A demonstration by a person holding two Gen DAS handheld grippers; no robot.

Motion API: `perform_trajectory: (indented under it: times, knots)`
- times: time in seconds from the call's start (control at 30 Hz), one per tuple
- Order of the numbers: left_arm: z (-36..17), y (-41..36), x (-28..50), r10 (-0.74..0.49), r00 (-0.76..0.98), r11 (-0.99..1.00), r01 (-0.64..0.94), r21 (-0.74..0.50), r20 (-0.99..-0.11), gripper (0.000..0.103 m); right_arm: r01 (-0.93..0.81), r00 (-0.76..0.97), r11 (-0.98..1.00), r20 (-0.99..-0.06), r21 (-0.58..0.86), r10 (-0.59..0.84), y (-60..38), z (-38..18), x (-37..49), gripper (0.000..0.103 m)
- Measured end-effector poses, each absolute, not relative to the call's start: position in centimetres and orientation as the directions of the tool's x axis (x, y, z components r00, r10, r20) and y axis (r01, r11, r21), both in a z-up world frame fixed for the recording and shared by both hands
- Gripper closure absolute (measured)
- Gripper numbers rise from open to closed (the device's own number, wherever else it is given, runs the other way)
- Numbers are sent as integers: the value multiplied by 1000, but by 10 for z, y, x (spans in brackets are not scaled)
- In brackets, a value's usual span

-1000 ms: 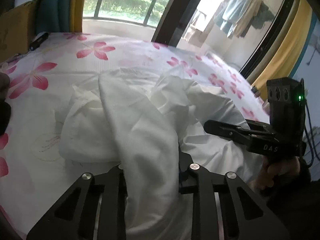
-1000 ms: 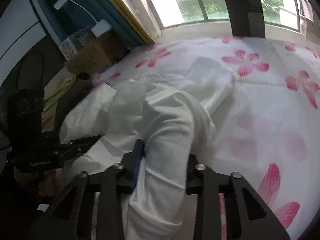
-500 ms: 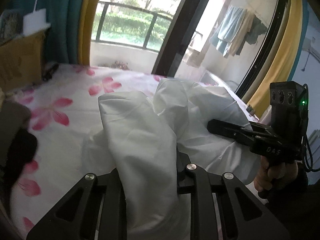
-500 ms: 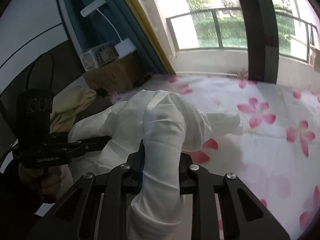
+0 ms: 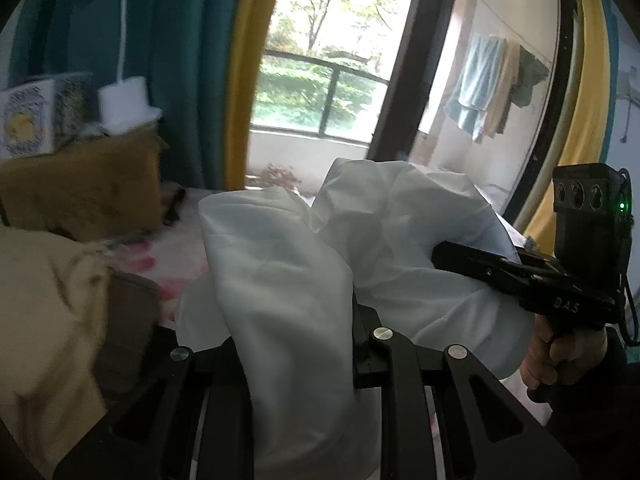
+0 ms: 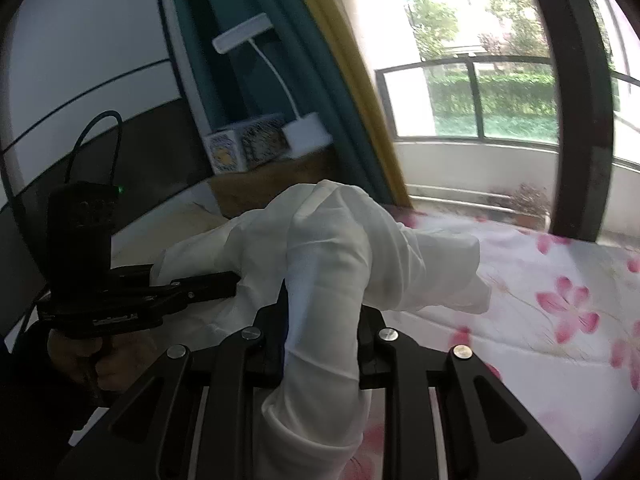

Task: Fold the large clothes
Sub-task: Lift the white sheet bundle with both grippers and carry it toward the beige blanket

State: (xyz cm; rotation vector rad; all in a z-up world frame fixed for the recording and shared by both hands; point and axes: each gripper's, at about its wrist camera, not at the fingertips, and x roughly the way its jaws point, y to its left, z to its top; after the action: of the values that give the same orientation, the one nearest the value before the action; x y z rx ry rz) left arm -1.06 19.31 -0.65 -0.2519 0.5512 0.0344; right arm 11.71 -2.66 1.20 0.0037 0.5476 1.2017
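A large white garment (image 5: 288,280) hangs bunched between both grippers, lifted well above the flowered bed (image 6: 560,320). My left gripper (image 5: 296,344) is shut on one part of it; cloth drapes over the jaws and hides the fingertips. My right gripper (image 6: 320,320) is shut on another part of the garment (image 6: 332,248). The right gripper also shows in the left wrist view (image 5: 520,276) at the right, the left gripper in the right wrist view (image 6: 160,296) at the left. The two stand close together.
A brown cardboard box (image 5: 80,184) with a patterned carton (image 5: 28,120) and a white box on it stands left of the bed. A beige cloth pile (image 5: 44,312) lies at near left. Teal and yellow curtains (image 5: 192,80) and a balcony window stand behind.
Both grippers have risen with the garment, lifting it off the bed. The views tilted up from the bedsheet toward the window and curtains.
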Motion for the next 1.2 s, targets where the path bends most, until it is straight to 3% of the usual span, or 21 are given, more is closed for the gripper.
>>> perform_trajectory:
  times: [0.27,0.5,0.63,0.83,1.07,1.2]
  knots:
    - [-12,226,-20,35,827,969,-165,-182,-560,82,-889,196,322,-366,325,910,14,4,115,80]
    - [-66,251,-7,26,726,947,-239,-217,-688,83,-834,161,397,-518,384,840,41,-51,123,79]
    - [-86,249,-1,20,677,948,-247,-200,-736,78,-774,159,476,-600,418,784,38,-75,137,61]
    - [-91,252,-7,11,655,937,-270,-220,-756,71,-731,152,511,-622,452,768,17,-84,147,44]
    - [-58,247,-19,98,700,946,-286,-152,-708,68,-709,178,551,-646,439,743,3,-78,155,39]
    - [-66,251,-8,141,645,943,-318,-96,-751,66,-710,207,575,-660,408,723,-3,-72,159,39]
